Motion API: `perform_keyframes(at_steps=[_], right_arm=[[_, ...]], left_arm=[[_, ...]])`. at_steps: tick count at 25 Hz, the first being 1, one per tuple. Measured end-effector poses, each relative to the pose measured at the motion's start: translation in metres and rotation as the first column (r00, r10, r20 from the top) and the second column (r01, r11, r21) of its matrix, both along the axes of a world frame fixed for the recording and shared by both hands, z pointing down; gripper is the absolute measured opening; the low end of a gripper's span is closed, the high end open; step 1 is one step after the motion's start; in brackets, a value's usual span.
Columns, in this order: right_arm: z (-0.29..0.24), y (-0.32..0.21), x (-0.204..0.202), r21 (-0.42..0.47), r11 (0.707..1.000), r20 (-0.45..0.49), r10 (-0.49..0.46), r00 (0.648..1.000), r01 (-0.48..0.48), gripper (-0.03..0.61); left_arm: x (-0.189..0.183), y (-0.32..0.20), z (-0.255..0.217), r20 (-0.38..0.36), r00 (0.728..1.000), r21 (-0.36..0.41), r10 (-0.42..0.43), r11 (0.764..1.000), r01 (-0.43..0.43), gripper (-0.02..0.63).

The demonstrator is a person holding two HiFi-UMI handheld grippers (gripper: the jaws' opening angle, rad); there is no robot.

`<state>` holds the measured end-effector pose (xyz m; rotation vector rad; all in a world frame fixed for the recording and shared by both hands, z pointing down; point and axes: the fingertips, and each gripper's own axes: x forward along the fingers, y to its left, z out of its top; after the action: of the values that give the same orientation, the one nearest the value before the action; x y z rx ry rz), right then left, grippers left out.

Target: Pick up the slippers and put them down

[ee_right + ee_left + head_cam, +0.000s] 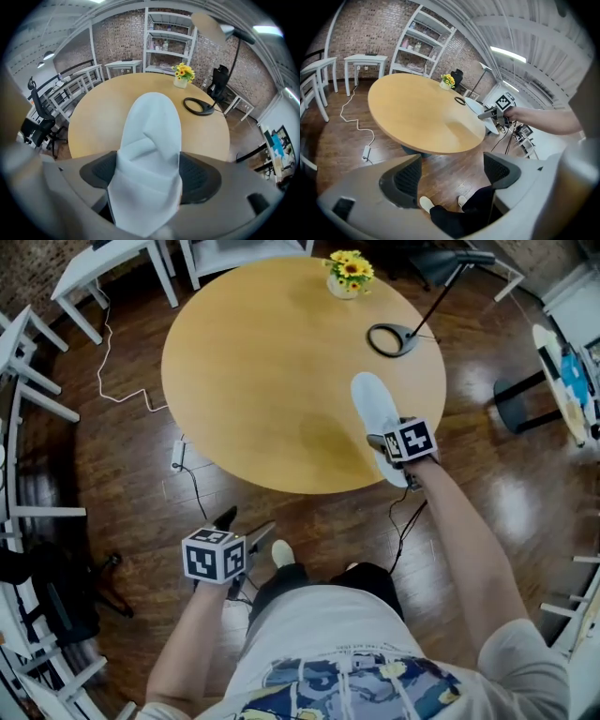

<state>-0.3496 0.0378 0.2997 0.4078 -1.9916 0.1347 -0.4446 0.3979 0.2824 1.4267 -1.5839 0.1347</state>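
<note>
A white slipper [375, 413] is held at the round wooden table's [272, 371] right front edge, its toe over the tabletop. My right gripper [394, 454] is shut on the heel end of that slipper [149, 154], which fills the space between the pads. In the left gripper view the same slipper [483, 112] shows at the table's far edge. My left gripper [246, 526] hangs low in front of the table, above the floor, open with nothing between its pads [408, 180]. Only one slipper is in view.
A vase of yellow flowers [349, 274] and a black desk lamp with a round base [394, 338] stand on the table's far right. White tables, chairs and shelves ring the room. A cable and power strip [178, 456] lie on the wooden floor. My feet [425, 203] are below.
</note>
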Motion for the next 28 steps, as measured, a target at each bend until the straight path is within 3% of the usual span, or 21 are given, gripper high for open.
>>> perform_keyframes(at_steps=[6,13,17,21,25,28], right_arm=[[-0.036,-0.063,0.115,0.022,0.994,0.025,0.102,0.994,-0.102,0.436],[-0.022,-0.161,0.321,0.006,0.955,0.03,0.297,0.954,-0.298,0.436],[0.022,-0.218,0.44,-0.011,0.922,-0.01,0.386,0.922,-0.386,0.436],[0.086,-0.267,0.527,-0.038,0.901,-0.054,0.431,0.901,-0.433,0.436],[0.167,-0.28,0.58,-0.099,0.872,-0.096,0.471,0.877,-0.479,0.436],[0.236,-0.292,0.612,-0.116,0.854,-0.134,0.493,0.86,-0.507,0.436]], left_arm=[[0.068,-0.085,-0.015,0.023,0.987,0.012,0.159,0.987,-0.159,0.414],[0.19,-0.193,-0.038,0.042,0.959,-0.001,0.282,0.959,-0.282,0.415],[0.264,-0.258,-0.036,0.065,0.949,-0.015,0.31,0.951,-0.309,0.416],[0.327,-0.313,-0.013,0.046,0.935,-0.087,0.351,0.934,-0.346,0.416],[0.375,-0.349,0.03,0.032,0.902,-0.182,0.431,0.89,-0.419,0.416],[0.422,-0.381,0.078,0.008,0.869,-0.203,0.496,0.851,-0.484,0.416]])
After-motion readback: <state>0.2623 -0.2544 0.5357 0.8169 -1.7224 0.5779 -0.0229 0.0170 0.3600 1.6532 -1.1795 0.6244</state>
